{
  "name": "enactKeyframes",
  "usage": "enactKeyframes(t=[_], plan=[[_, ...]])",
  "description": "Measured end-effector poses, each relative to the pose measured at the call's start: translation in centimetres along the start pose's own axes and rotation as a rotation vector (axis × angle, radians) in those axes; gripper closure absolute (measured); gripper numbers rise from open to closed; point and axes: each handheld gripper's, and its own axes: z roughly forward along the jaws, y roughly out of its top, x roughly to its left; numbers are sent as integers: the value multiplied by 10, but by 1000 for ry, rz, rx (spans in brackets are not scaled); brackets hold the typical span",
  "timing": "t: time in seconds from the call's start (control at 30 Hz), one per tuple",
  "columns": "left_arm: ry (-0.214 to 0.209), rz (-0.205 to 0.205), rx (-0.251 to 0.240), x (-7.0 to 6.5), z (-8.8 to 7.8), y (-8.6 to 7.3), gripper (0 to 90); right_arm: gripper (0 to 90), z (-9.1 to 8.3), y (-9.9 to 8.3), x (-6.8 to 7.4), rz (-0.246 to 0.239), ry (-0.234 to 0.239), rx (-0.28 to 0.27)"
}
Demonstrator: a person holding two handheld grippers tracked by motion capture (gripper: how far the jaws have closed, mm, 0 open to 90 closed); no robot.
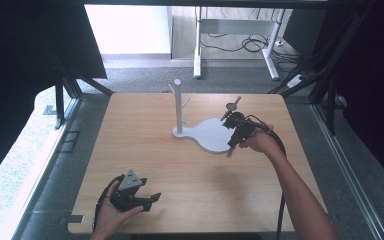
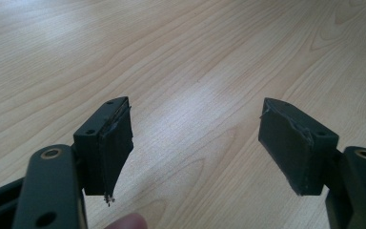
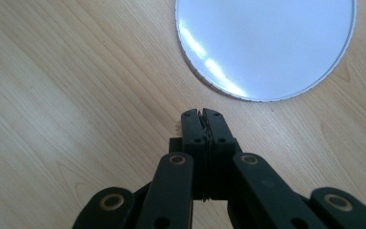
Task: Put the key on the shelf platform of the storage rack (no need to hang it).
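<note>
1. Your right gripper [image 3: 203, 114] is clenched, jaws pressed together with nothing between them, poised above the wooden table [image 3: 76, 95].
2. Just ahead of it lies the white stand base [image 3: 267, 43]; its post [image 1: 178, 107] rises at the far left end.
3. Your left gripper [image 2: 195, 138] is spread wide and empty, near the table's front edge.

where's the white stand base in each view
High view: the white stand base lies right of centre on the wooden table, its post at its left end, with the right gripper at its right edge.
Left gripper view: wood grain beyond open jaws, no white base in the picture.
Right gripper view: its round lobe sits top right, just beyond the shut jaws.
Shared landmark: the light wood tabletop.
</note>
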Motion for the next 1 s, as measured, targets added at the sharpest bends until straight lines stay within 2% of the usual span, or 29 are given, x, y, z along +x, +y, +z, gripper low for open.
enactKeyframes(t=[0.67,0.8,1.0], plan=[[-3,-5,-5,1,-1,0,273,898,10,24,-17,28,13,19],[-3,-5,-5,1,-1,0,273,898,13,30,-19,12,13,19],[-2,-9,-9,1,-1,0,273,898,18,40,-22,16,10,13]])
